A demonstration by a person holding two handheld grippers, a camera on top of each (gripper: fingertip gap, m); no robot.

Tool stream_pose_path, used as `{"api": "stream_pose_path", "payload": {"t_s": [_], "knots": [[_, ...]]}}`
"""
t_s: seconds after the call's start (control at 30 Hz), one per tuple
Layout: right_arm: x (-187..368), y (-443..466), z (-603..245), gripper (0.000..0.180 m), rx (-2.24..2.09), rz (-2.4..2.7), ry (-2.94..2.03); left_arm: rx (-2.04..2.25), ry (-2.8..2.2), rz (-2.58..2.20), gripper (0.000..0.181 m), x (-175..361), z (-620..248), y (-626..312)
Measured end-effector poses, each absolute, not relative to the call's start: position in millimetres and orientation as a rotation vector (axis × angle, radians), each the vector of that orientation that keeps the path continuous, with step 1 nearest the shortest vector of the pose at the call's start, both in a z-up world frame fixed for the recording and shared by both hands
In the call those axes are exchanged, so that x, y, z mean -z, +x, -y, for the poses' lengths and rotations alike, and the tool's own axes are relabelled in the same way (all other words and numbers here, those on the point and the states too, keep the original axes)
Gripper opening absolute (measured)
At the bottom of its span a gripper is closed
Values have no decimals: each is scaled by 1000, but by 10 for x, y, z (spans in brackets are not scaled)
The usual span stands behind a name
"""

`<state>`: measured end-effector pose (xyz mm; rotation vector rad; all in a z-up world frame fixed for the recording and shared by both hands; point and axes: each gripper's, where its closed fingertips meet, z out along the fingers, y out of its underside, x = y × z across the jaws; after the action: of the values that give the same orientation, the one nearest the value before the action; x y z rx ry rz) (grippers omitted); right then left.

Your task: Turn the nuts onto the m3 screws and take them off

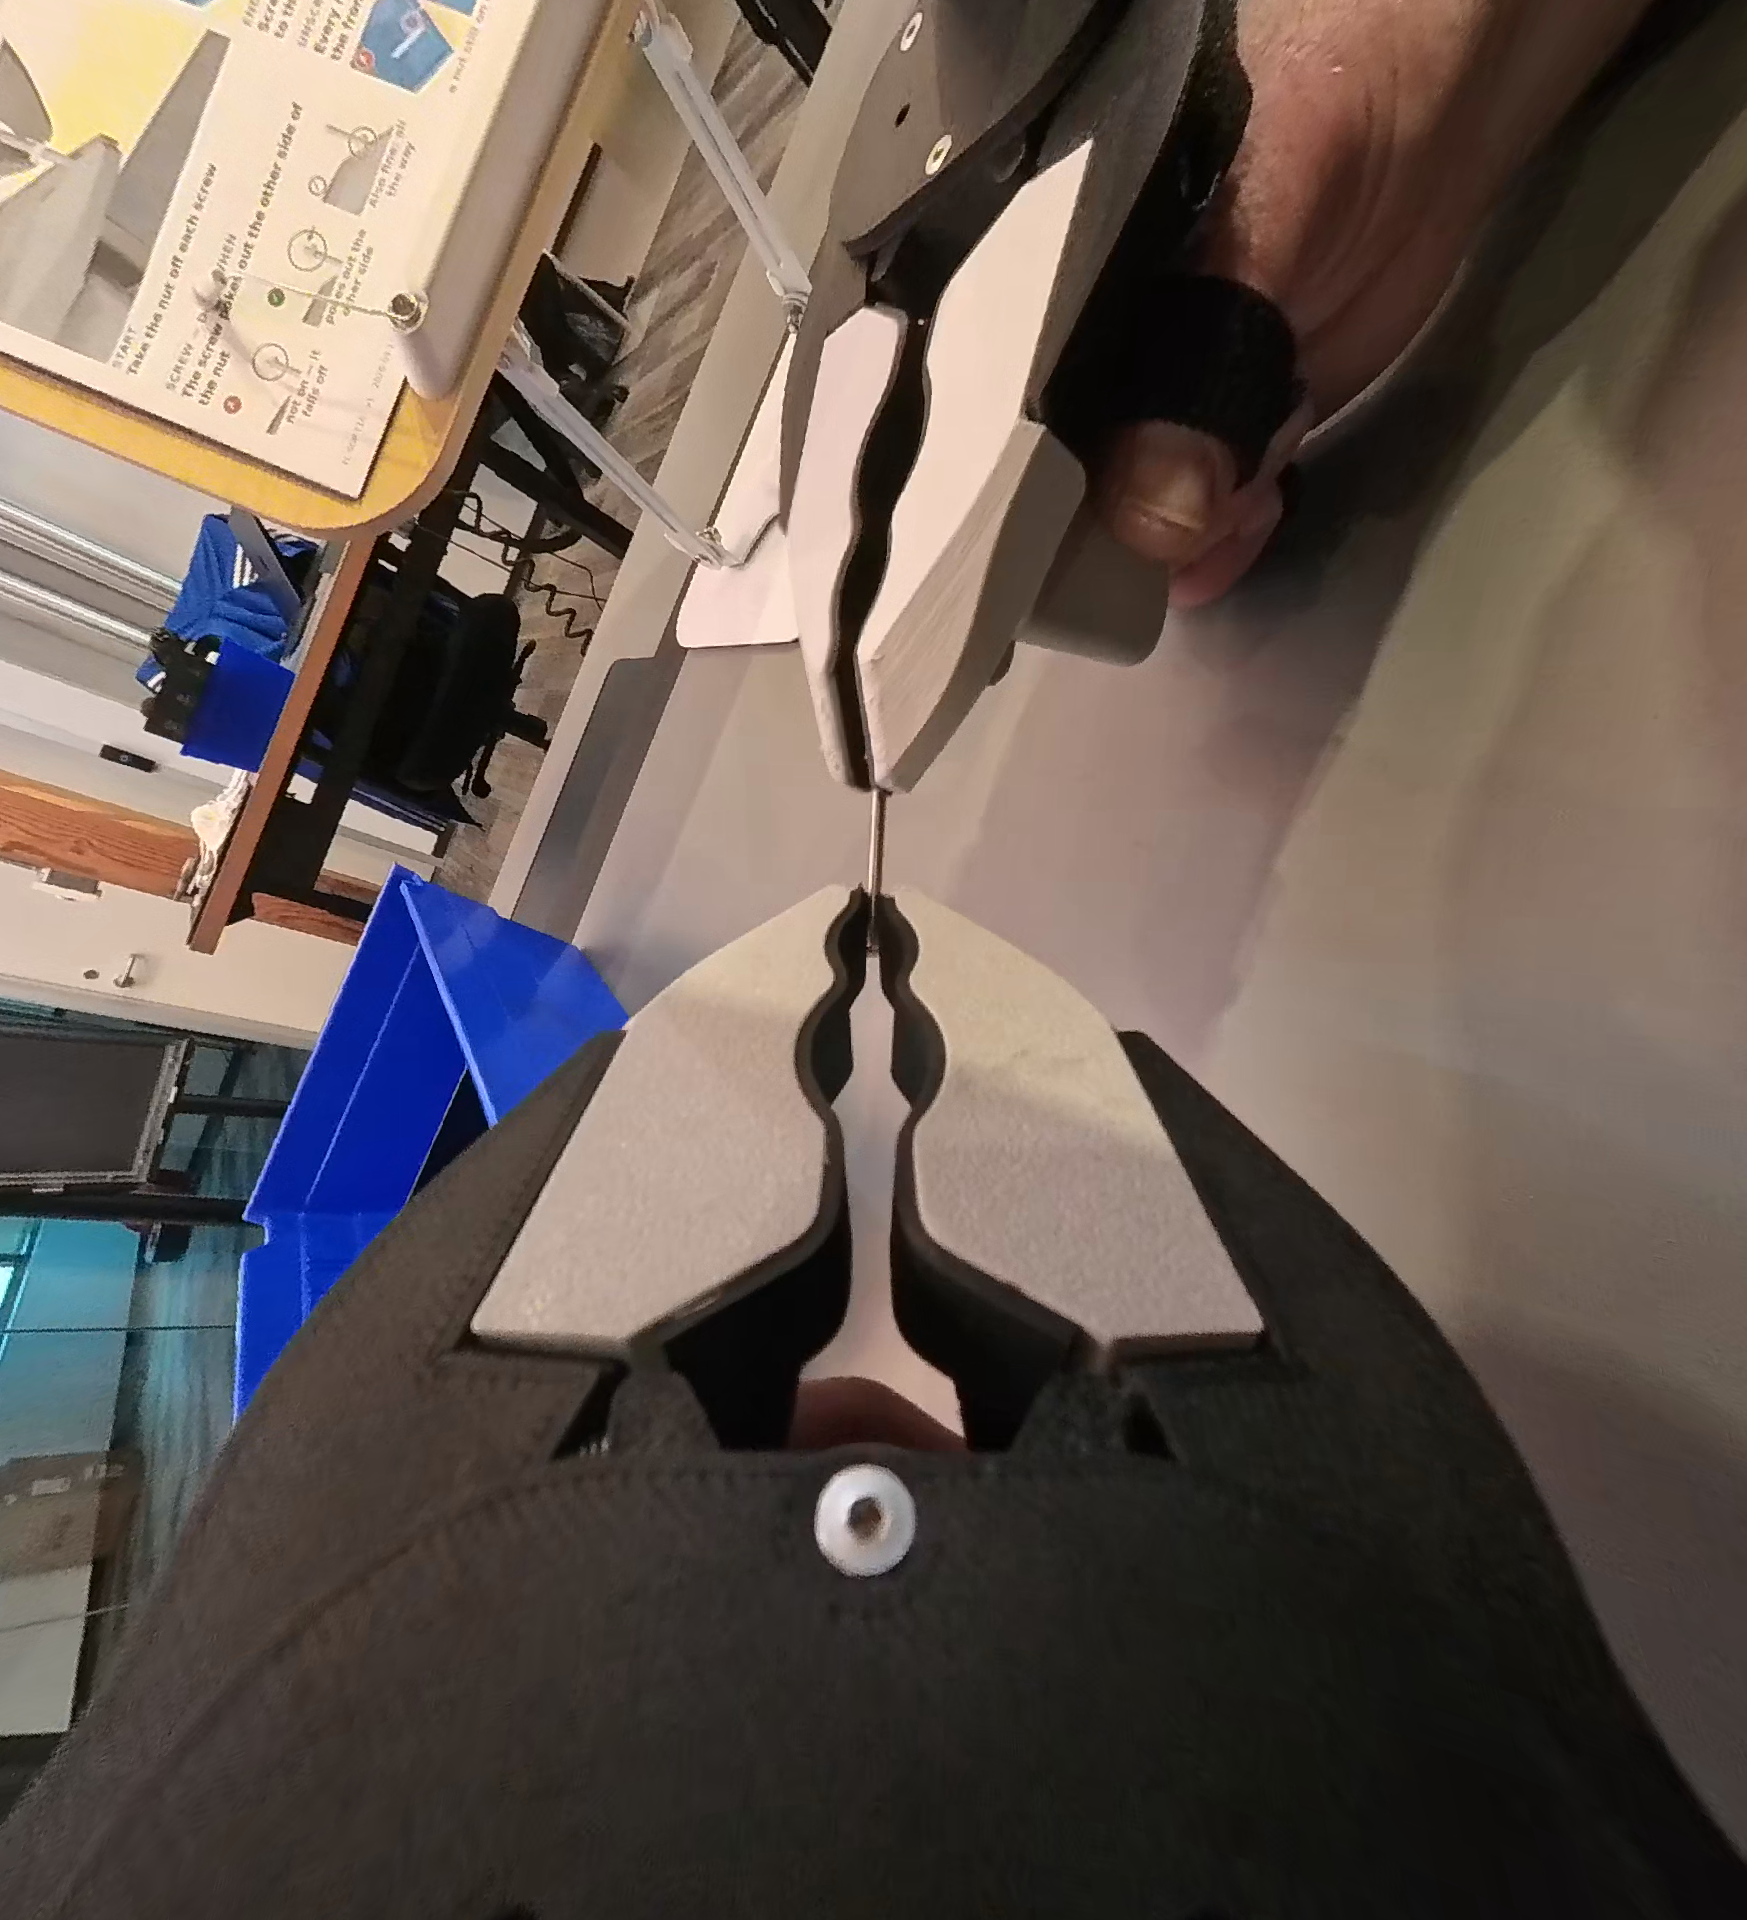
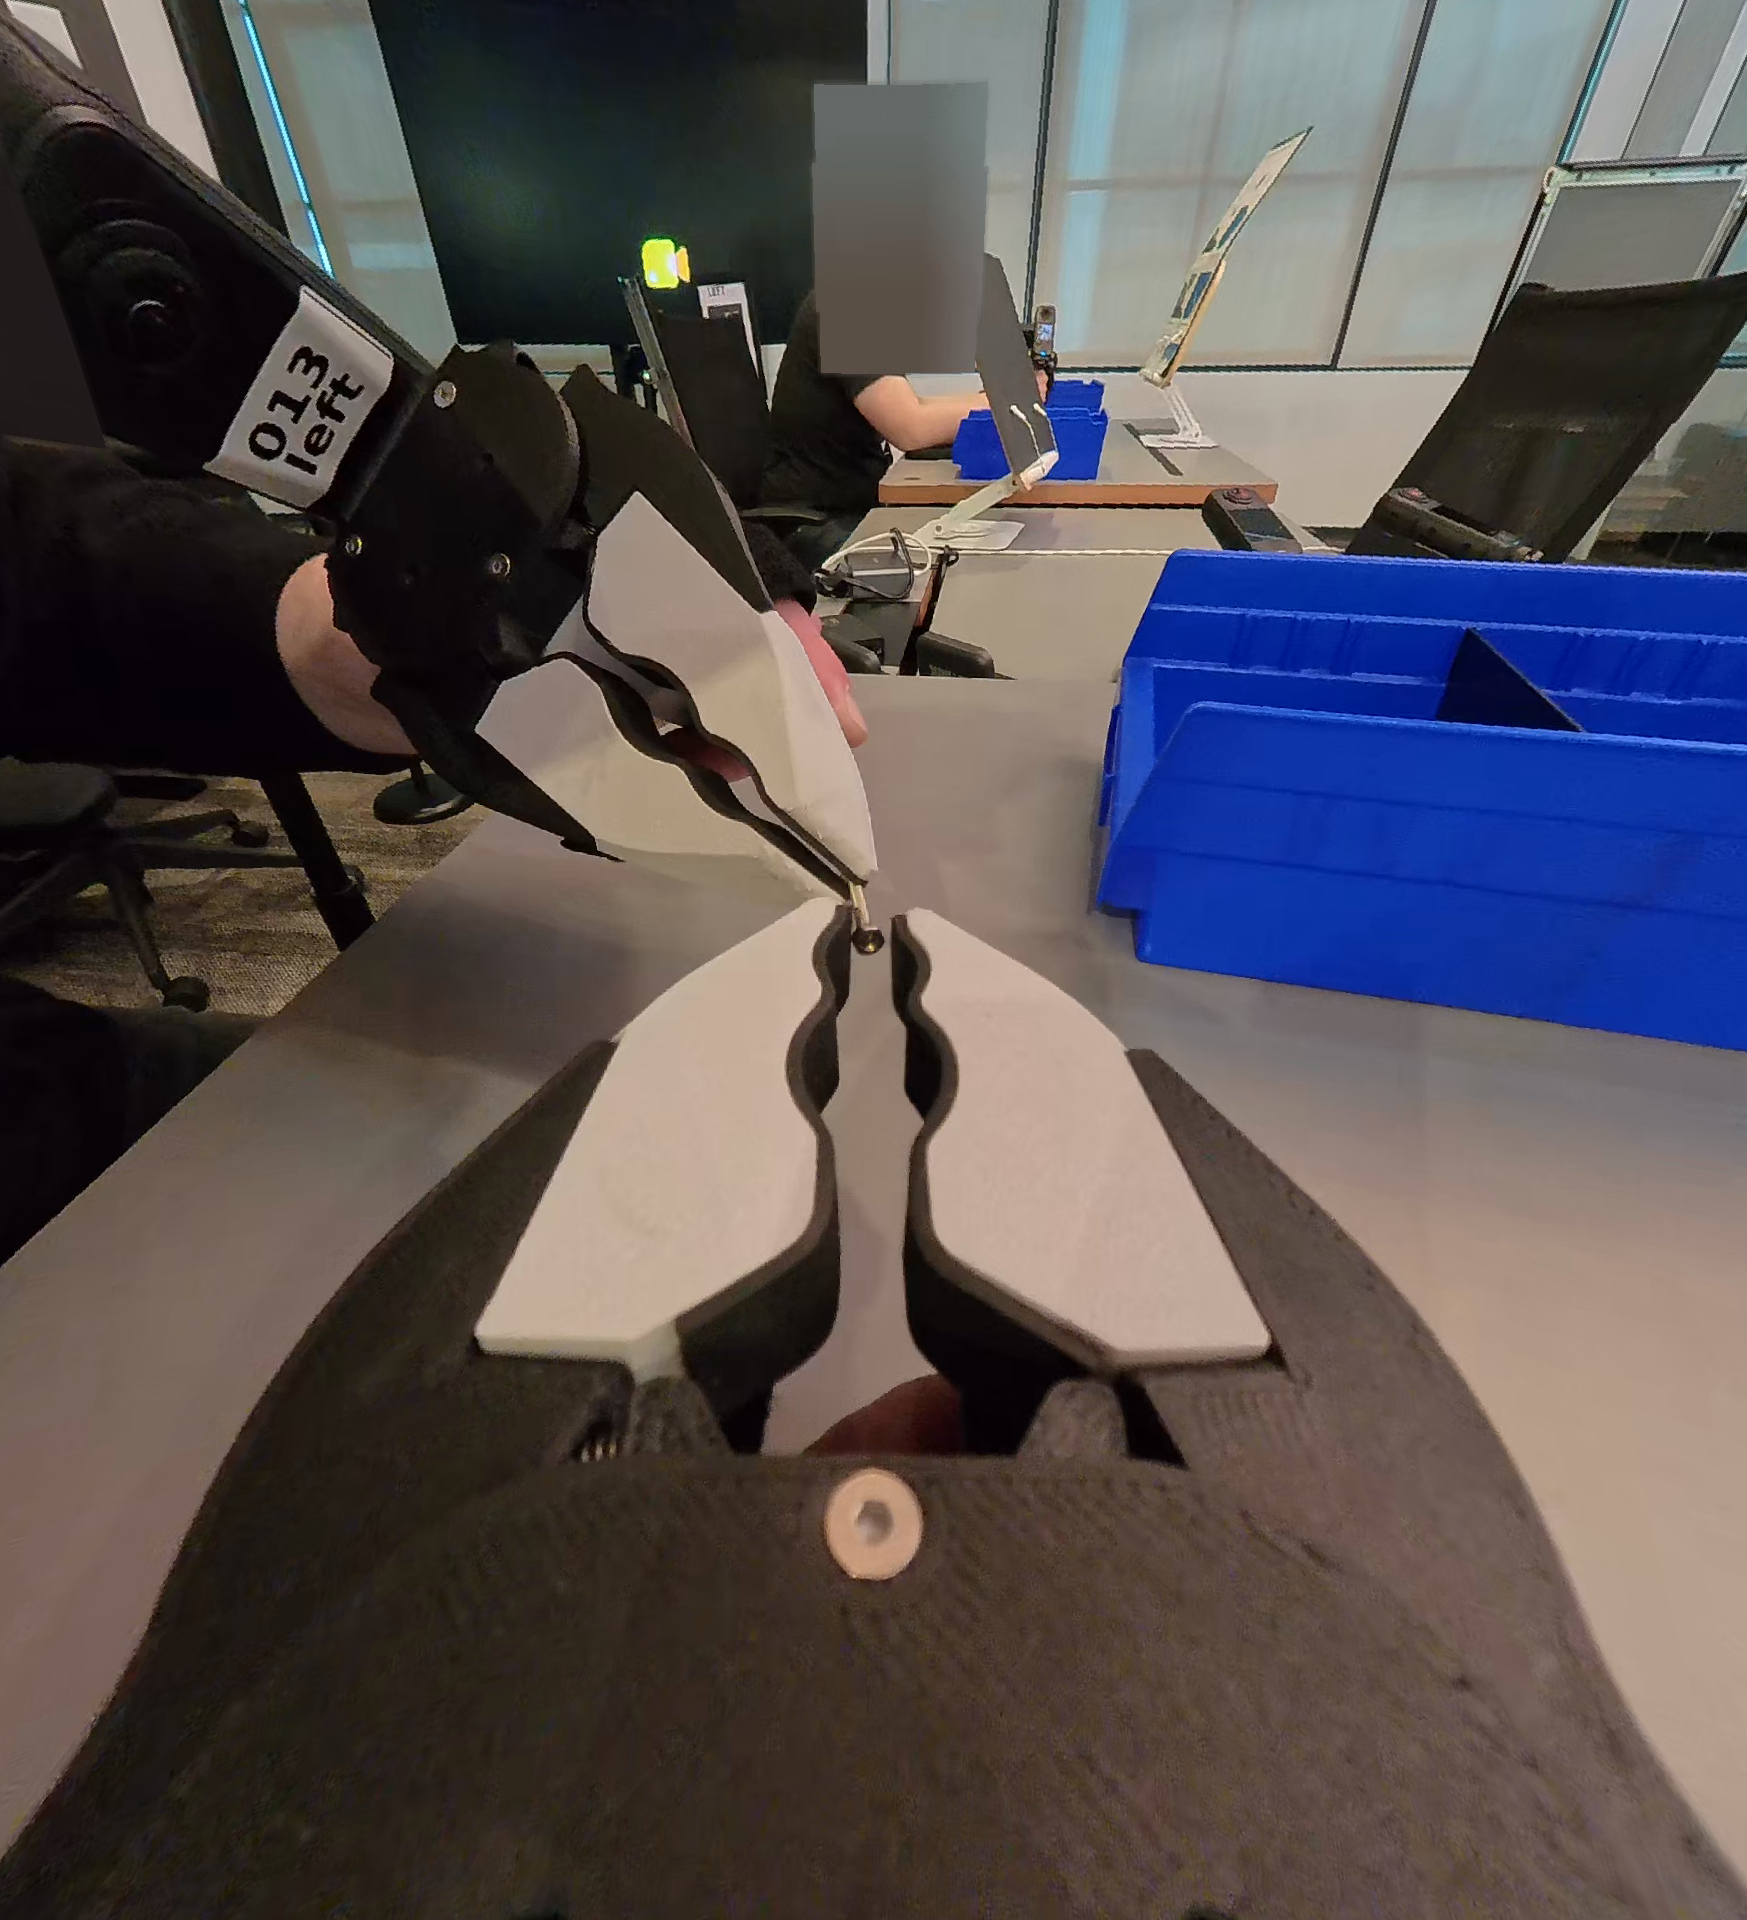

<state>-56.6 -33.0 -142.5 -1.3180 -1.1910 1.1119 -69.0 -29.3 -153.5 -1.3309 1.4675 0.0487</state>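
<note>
A thin m3 screw (image 1: 879, 842) hangs in the air between my two grippers, above the grey table (image 2: 1368, 1247). My left gripper (image 1: 867, 906) is shut on one end of the shaft; in the right wrist view it (image 2: 853, 881) comes in from the upper left. My right gripper (image 2: 871, 920) has its tips closed around the screw's small round end (image 2: 867, 940). I cannot tell whether that end is a nut or the head. In the left wrist view the right gripper (image 1: 864, 777) comes down from above with its tips together on the screw.
A blue bin (image 2: 1471, 831) with a divider stands on the table to the right; it also shows in the left wrist view (image 1: 381, 1091). An instruction board (image 1: 173, 208) stands on a stand. A person (image 2: 848, 416) sits at a far desk. Office chairs (image 2: 69, 831) stand past the table's left edge. The grippers are tip to tip, or close to it.
</note>
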Motion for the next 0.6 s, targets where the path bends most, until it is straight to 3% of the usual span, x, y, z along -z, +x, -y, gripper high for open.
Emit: {"api": "stream_pose_path", "payload": {"t_s": [0.6], "knots": [[1400,-547,331,12,-1120,1205,-1293,-25,-1332,-1446,2,1491,299,-691]]}}
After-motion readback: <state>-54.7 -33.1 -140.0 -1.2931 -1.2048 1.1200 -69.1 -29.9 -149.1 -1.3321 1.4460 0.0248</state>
